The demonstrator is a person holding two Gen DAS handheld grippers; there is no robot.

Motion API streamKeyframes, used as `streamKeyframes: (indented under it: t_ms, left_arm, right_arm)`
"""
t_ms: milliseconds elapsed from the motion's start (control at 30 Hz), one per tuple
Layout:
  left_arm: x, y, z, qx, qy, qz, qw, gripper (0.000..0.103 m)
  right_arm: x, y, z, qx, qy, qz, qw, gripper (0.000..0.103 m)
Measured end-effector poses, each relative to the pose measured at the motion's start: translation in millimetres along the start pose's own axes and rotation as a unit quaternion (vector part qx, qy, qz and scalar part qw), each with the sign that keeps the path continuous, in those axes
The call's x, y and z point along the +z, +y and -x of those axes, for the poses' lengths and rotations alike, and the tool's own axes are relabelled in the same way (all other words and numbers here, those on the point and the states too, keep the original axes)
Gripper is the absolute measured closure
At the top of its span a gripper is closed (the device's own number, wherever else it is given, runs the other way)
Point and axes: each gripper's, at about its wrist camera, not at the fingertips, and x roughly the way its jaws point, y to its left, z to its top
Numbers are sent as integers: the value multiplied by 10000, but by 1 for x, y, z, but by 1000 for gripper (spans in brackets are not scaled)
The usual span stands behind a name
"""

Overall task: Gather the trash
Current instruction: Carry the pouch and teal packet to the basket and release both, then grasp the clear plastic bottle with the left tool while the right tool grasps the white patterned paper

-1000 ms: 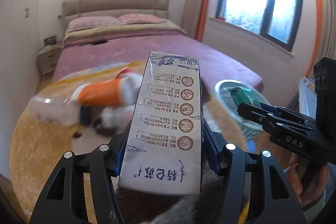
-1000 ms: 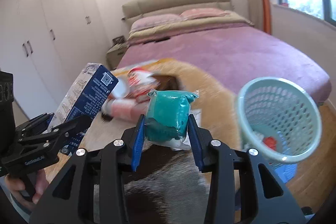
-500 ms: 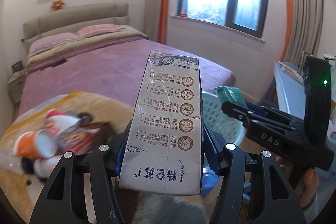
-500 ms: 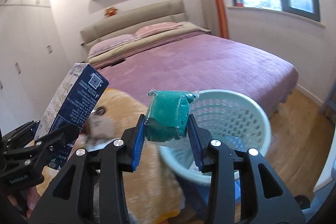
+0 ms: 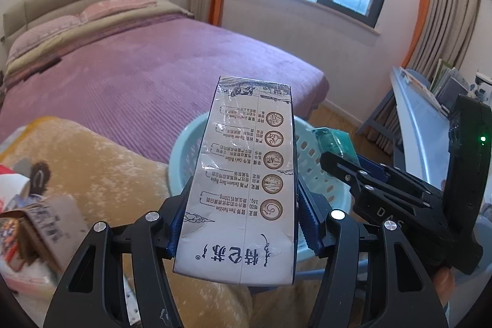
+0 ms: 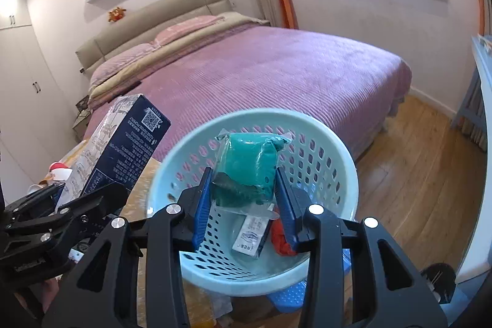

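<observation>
left gripper [image 5: 243, 223] jaws pinch a tall white-and-navy milk carton [image 5: 246, 183], lower centre of the left wrist frame, upright. right gripper [image 6: 244, 199] jaws pinch a crumpled teal plastic packet [image 6: 249, 166], centre of the right wrist frame, held above the round pale-blue perforated plastic basket [image 6: 344, 171]. in the basket: a small white box [image 6: 250, 235] and a red scrap [image 6: 281, 242]. purple-covered bed [image 6: 276, 73] behind. more litter [image 5: 33, 223] on a yellow fuzzy blanket [image 5: 101, 171], left edge of the left wrist frame.

Black tool [image 5: 243, 223], blue pads [image 5: 307, 223], silver screws [image 5: 337, 215]
</observation>
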Motion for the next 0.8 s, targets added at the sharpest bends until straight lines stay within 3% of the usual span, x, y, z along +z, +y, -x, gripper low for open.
streamKeyframes:
  t_ms: [333,433,500,800]
  left_arm:
    - [-1,4,-23,-73,287,220,9993,41]
    - [-1,6,-11,-87,104,239,9996,31]
    - [1,6,-3,-186,18,296,9994,31]
    - [-3,5,47,-177,-489,320,9981,31]
  right_arm:
    - [-4,-7,-16,-185,247,-105,9995,65]
    - [-5,-7,-15,-205,244,-106,9994,62]
    - [-4,-6,-12,-189,220,-131,9995,57]
    - [-6,12,19,-34,59,-10,10000,57]
